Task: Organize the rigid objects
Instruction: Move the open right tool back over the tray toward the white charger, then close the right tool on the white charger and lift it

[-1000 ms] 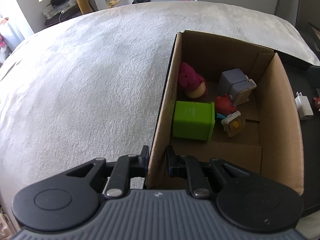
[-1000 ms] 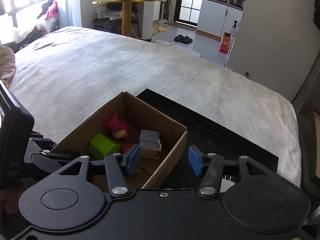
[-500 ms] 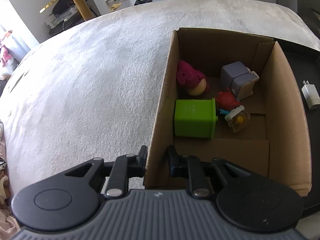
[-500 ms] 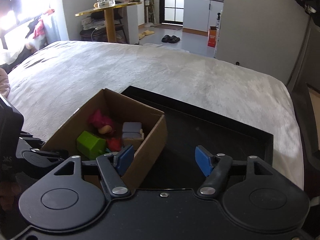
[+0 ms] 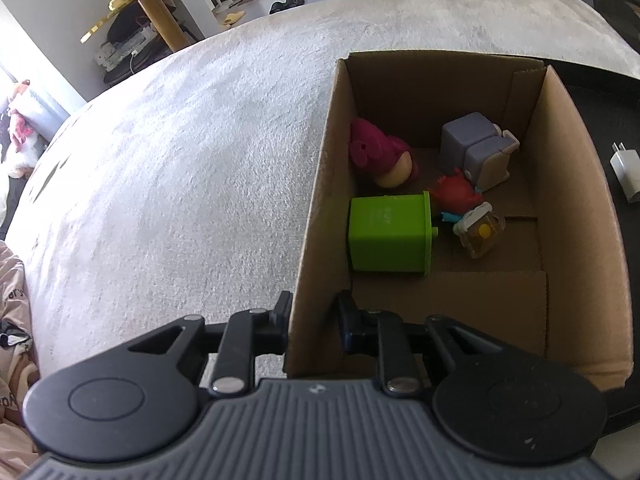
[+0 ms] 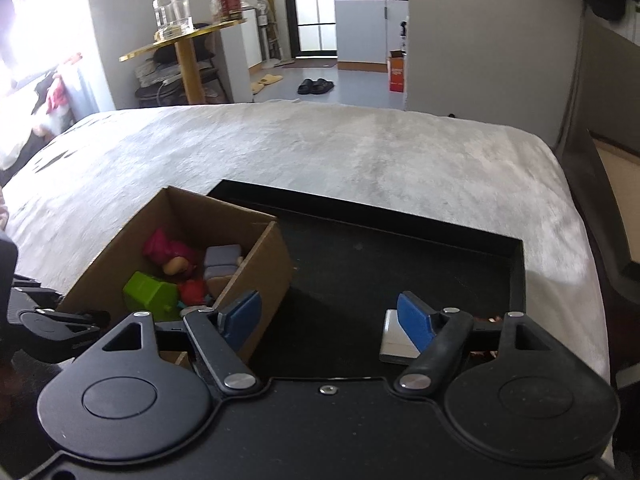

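An open cardboard box (image 5: 576, 184) stands partly on a black tray (image 6: 400, 248) on the bed. Inside lie a green cube (image 5: 386, 236), a pink figure (image 5: 380, 152), a grey-purple block toy (image 5: 472, 144), a red toy (image 5: 454, 192) and a small clear toy with a yellow dot (image 5: 478, 232). My left gripper (image 5: 314, 308) straddles the box's left wall at the near corner. Its jaws are opening, and the pads look slack on the cardboard. My right gripper (image 6: 330, 316) hovers over the tray right of the box (image 6: 264, 268). Its jaws are opening wide with nothing between them. A white charger (image 6: 394, 340) lies behind its right finger.
A grey blanket (image 5: 180, 160) covers the bed to the left of and beyond the box. The white charger (image 5: 626, 168) lies on the tray to the right of the box. A gold-topped side table (image 6: 184, 40) stands past the bed's far edge.
My right gripper has moved right over the tray and its jaws have spread wider. My left gripper's jaws have parted a little around the box wall, and its view has rolled slightly.
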Demonstrator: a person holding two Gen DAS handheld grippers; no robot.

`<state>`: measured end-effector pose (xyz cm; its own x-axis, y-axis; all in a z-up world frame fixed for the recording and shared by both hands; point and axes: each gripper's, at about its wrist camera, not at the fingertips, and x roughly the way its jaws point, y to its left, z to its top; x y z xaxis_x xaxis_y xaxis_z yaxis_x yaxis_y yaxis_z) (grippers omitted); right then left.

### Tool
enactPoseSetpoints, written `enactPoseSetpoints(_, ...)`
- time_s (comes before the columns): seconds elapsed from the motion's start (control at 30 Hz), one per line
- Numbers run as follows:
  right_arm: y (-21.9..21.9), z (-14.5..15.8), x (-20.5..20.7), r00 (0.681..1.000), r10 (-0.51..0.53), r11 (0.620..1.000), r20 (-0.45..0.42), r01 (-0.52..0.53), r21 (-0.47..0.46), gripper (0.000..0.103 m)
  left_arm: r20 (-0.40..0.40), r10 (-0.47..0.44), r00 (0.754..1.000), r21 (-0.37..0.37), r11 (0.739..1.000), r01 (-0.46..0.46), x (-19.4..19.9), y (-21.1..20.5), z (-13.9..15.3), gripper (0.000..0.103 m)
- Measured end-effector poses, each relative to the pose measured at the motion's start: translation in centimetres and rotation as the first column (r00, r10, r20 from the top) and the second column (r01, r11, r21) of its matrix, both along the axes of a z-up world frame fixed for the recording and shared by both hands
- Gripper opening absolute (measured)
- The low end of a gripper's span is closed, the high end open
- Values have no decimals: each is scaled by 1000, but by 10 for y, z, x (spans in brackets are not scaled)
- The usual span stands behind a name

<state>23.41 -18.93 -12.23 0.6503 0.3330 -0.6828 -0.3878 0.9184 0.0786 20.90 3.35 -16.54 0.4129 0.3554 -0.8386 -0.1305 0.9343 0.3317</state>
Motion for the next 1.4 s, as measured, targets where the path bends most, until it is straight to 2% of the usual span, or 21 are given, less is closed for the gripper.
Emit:
enactPoseSetpoints(0.2,-15,-9,4,999,-39,999,-9,40,11,75,-3,-10,1000,43,999,10,0,-11,-2,24)
enactPoseSetpoints(0.43,-31,-23,12,994,-102,994,-36,102,22,73,-7,-13,1000,57,998,13,0,-13,-3,25)
enactPoseSetpoints(0.73,-32,-52,27,985,-139,990,-102,142,24,49,-11,-23,1000,75,997,24,0,-15,-3,25)
enactPoseSetpoints(1.1,-23,-78,42,974,-167,986,-154,162,-39,47,-14,-22,1000,79,997,23,1,-16,-3,26)
enactPoseSetpoints(1.23,-22,-84,45,972,-167,985,-167,160,-57,43,-13,-19,1000,77,997,20,1,-15,-3,26)
enactPoseSetpoints(1.27,-22,-85,45,972,-166,985,-165,156,-67,37,-13,-18,1000,75,997,19,1,-15,-3,26)
enactPoseSetpoints(1.4,-21,-86,39,975,-148,987,-163,137,-79,35,-12,-19,1000,74,997,19,1,-14,-3,26)
